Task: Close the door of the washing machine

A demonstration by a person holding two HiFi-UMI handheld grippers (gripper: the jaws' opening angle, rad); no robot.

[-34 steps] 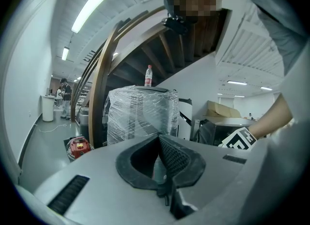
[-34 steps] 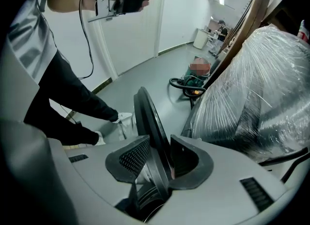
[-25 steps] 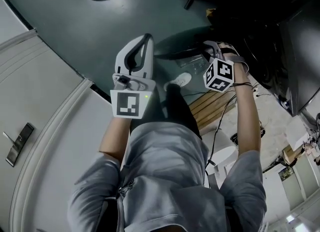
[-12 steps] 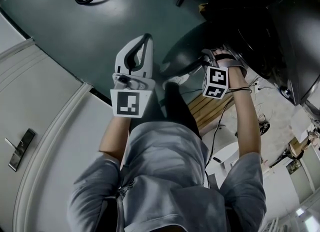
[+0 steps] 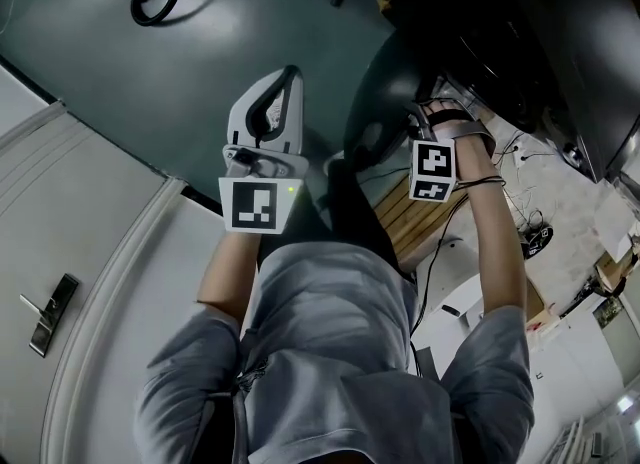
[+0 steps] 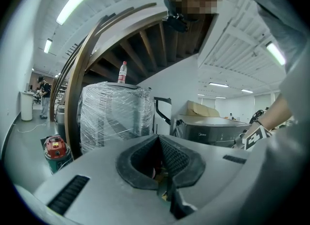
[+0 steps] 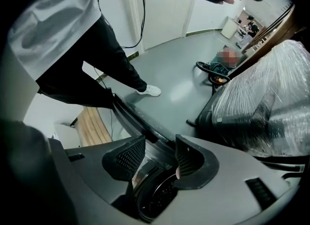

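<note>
The person's grey shirt (image 5: pixel 330 352) fills the near edge of the head view at 6 o'clock, with both forearms reaching away from it. The left claw (image 5: pixel 283 82) is held out at 11 o'clock from the picture's middle, over the green floor (image 5: pixel 200 42). In the left gripper view its pads (image 6: pixel 169 156) are clenched together with nothing between them.

The right claw (image 7: pixel 157 153) is at 2 o'clock and points down, so the head view shows mostly its marker cube (image 5: pixel 433 172). Its jaws have just been opening and now stand released, wide apart. In the right gripper view the rim of the door (image 7: pixel 138 118) runs between the pads, and neither pad presses on it. The door's round glass bowl (image 7: pixel 155 197) sits just below them at 6 o'clock.

In the head view the door (image 5: pixel 385 92) is the dark rounded shape at 11 o'clock from the cube. It stands out from the dark washing machine (image 5: pixel 520 42), which takes up the 1 to 2 o'clock corner. A slatted wooden board (image 5: pixel 420 214) lies on the floor at 6 o'clock from the cube, and a white shoe (image 7: pixel 149 90) stands near it.

Farther off, the left gripper view shows a plastic-wrapped stack (image 6: pixel 114 117) with a bottle (image 6: pixel 122 72) on top. A red vacuum cleaner (image 6: pixel 54 149) stands at the stack's 8 o'clock.
</note>
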